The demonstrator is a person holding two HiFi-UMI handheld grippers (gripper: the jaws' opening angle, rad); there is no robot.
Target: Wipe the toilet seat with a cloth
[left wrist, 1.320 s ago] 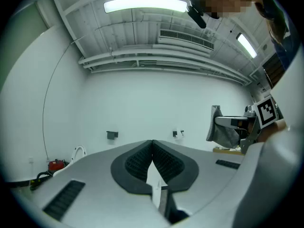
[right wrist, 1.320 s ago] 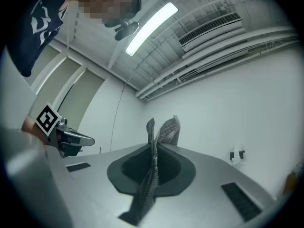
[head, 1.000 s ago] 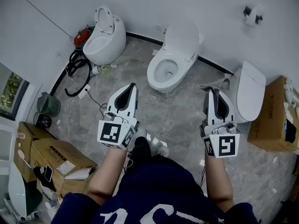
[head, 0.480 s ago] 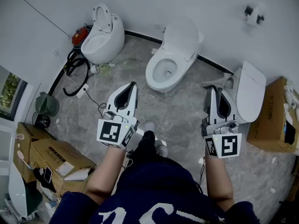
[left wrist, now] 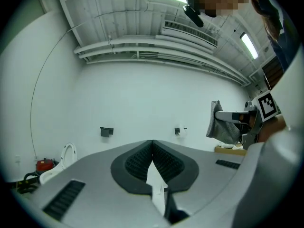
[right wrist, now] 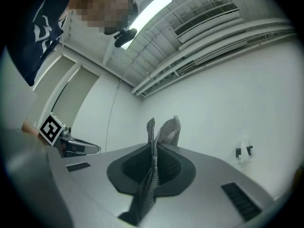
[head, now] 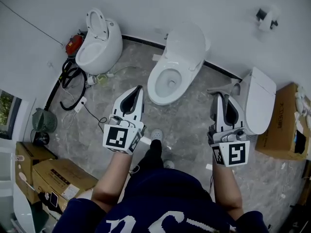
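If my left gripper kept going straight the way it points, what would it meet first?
Most likely the white wall: the left gripper looks level at it with nothing in between, though depth is unclear.

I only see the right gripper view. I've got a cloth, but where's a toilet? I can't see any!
Observer: The head view shows the middle toilet straight ahead.
Operator: Is its lid up?
Observer: Yes, its lid is raised, so the seat shows.
Operator: Any more toilets?
Observer: Two: a left toilet with lid raised, and a right toilet with lid down, beside the right gripper holding your cloth.
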